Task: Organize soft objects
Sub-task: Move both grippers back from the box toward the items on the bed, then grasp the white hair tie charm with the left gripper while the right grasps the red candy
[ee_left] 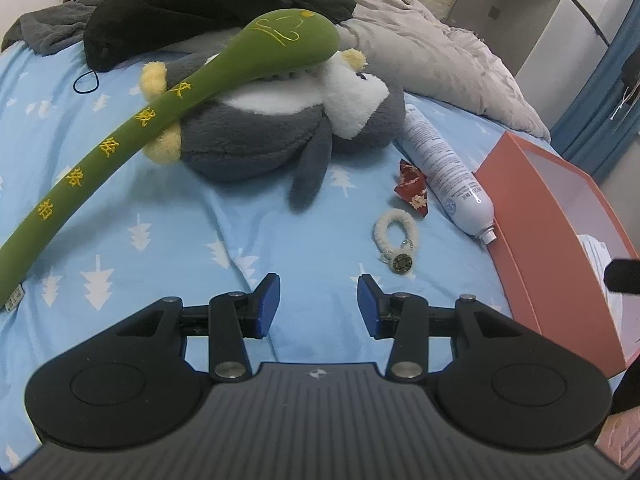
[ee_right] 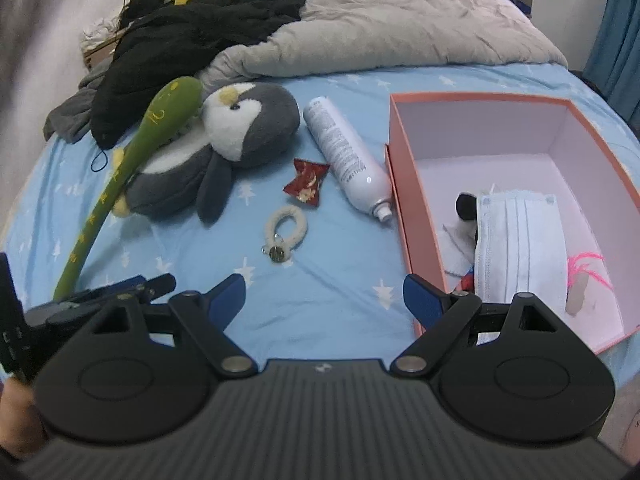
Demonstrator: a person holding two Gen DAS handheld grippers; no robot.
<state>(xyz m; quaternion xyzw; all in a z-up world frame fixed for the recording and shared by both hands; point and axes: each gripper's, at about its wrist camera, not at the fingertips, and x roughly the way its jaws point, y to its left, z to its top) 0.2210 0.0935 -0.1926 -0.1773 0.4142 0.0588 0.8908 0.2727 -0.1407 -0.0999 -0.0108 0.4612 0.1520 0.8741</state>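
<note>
My left wrist view looks steeply down over the blue sheet from close range; my right sits farther right, above the pink box. Both share the penguin plush and spray can.

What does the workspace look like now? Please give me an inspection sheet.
Surface: bed sheet, blue with white trees.
Job's things: penguin plush lying under the green plush stick; fluffy hair tie; pink box holding a face mask.
Clutter: white spray bottle beside the box; red wrapper.
Grippers: left gripper and right gripper open, nothing between the fingers.
Cables: nothing seen.
Surroundings: grey duvet, black clothing.
</note>
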